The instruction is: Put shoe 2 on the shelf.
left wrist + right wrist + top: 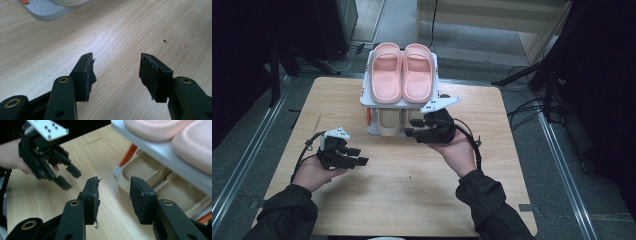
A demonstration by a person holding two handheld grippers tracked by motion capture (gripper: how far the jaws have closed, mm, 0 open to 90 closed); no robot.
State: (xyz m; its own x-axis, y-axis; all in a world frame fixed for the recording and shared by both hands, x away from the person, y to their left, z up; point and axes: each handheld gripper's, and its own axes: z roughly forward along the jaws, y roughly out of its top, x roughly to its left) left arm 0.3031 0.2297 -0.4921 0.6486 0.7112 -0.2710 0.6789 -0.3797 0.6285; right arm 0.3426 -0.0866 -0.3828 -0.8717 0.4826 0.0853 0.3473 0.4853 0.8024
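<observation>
Right gripper [414, 127] hangs with its black jaws spread and empty just in front of the lower shelf of the shoe rack [368, 87], their rubber pads frayed at the edges in the right gripper view. Nearest to it lie the beige slippers [388, 122], smooth moulded foam with ribbed insoles, side by side on that lower shelf and partly hidden under the upper one. Above them the pink slippers [402, 72], rounded, matte and softly dimpled, rest as a pair on the grey plastic top shelf, toes toward the person. Orange struts join the two shelves. Left gripper [357, 156] is held low over bare wood well to the left of the rack, its jaws also parted wide with nothing between them. Beneath everything, the table [412, 195] is pale wood-grain laminate with rounded corners. Grey carpet, metal floor rails and dark stands surround it.
</observation>
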